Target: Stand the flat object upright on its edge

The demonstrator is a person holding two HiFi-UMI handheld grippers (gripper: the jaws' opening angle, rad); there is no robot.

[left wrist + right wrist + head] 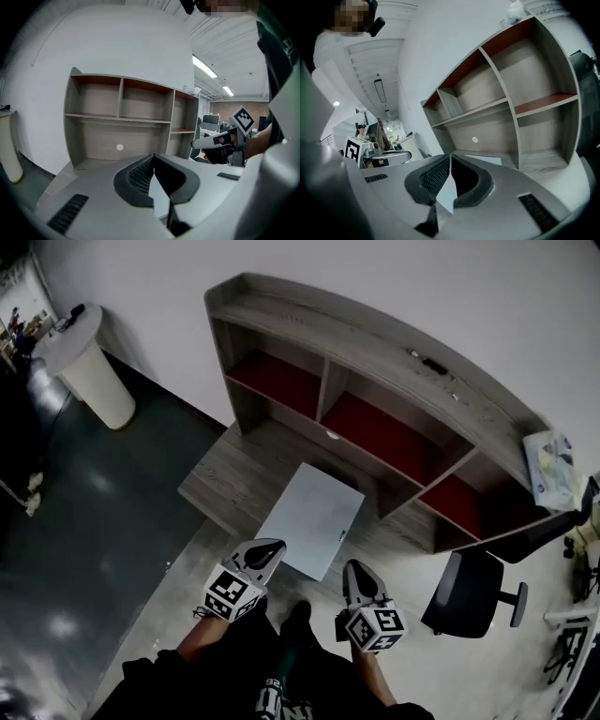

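A flat pale grey board (314, 517) lies face down on the wooden desk (225, 479), in front of the shelf unit. My left gripper (268, 549) hovers at the board's near left corner, jaws shut with nothing between them. My right gripper (354, 570) hangs just off the board's near right corner, also shut and empty. In the left gripper view the closed left gripper (153, 157) points at the shelves, and the right gripper (206, 142) shows to the right. The right gripper view shows the closed right gripper (450, 157) with the board (490, 160) just beyond it.
The wooden shelf unit (375, 362) with red-backed compartments stands along the desk's far side against the white wall. A black office chair (469, 592) is to the right. A white round stand (89, 362) is on the dark floor, far left.
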